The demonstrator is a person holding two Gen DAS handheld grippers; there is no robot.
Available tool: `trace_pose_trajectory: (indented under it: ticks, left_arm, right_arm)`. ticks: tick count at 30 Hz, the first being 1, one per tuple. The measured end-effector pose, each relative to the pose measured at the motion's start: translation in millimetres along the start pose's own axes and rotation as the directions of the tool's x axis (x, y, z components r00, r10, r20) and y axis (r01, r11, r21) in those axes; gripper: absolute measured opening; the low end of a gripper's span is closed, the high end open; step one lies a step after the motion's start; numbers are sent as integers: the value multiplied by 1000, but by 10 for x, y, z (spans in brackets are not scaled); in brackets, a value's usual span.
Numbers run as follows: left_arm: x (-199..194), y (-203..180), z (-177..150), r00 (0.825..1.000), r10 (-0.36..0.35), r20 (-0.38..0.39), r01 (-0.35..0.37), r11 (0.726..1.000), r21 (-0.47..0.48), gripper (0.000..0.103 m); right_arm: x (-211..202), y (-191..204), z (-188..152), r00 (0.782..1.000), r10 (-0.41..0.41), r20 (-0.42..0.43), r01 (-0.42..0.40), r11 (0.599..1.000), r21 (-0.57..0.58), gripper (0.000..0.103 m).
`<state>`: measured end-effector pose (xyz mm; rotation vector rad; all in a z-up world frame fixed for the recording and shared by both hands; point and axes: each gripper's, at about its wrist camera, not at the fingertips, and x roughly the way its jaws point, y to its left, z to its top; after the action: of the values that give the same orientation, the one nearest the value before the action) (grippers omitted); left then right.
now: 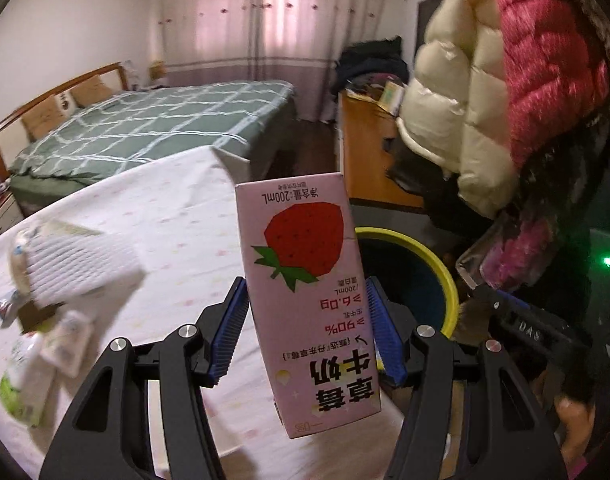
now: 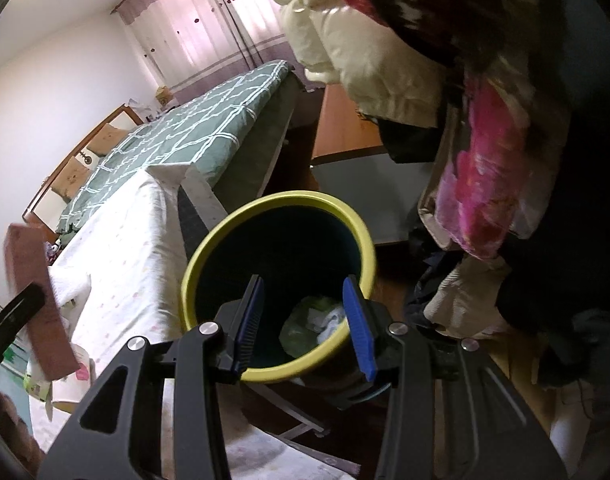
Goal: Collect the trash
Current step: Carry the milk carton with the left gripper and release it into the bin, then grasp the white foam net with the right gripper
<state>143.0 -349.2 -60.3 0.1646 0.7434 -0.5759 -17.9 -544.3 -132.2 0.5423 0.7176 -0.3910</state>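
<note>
both blue pads of left hand-held gripper (image 1: 307, 330) clamp milk carton (image 1: 305, 300)

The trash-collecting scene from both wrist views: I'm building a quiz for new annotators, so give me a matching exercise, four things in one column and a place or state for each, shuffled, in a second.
Things:
1. pink milk carton
2. yellow-rimmed bin
3. right tongs
4. white wrappers

Places or states:
A. lying on the white tablecloth
B. clamped upside down in the left tongs
C. open and empty, above the bin's mouth
D. on the floor beside the table, some trash at its bottom

Pairs: 1-B, 2-D, 3-C, 4-A
</note>
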Motion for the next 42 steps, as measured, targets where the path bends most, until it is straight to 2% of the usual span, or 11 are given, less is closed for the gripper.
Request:
trace_pose_trajectory:
  ticks: [10,12,15,16,17,19,26,31,35,38,42]
  left_arm:
    - [684,-477,132,996,-46,-81,50,997,52,59]
    - [815,-528,140,994,-45,-95,50,997,55,59]
    - [1004,-615,148,993,-39,-113,48,996,70,60]
    - [1040,-635,153,993,-37,-114,46,996,74,62]
    - [1055,-648,153,993,-35,-112,44,996,78,69]
    - [1050,-679,158,996,-21,-92,30,995,91,75]
    - [616,-523,152,998,-55,-39,57,997,54,85]
    - [53,-155,18,999,-37,32,37,999,1,90]
    - [-307,234,-103,997,15,76,-10,998,-62,92]
    - [-571,597,-237,991,82,101,-70,991,-116,92]
    - [-947,1153,-522,971,207,123,-177,960,-217,93]
  right_arm:
    - [11,-233,-13,999,-33,-8,33,999,33,40]
    - [16,-257,-13,999,-41,-10,42,999,34,45]
    - [42,-280,-17,999,-47,-19,48,998,41,45]
    - [51,-281,-19,999,-48,-22,49,998,42,46]
    - [63,-277,-22,999,-48,-25,49,998,42,46]
    - [74,-274,-24,998,-47,-30,48,998,39,46]
    - [94,-205,-46,999,-40,-36,41,999,29,46]
    - [193,-35,-93,998,-22,-59,22,1000,-4,46]
    - [285,272,-161,996,9,-89,-14,998,-59,46]
    - [315,563,-200,994,41,-105,-53,992,-112,46]
    - [286,1073,-252,990,92,-110,-112,975,-194,46]
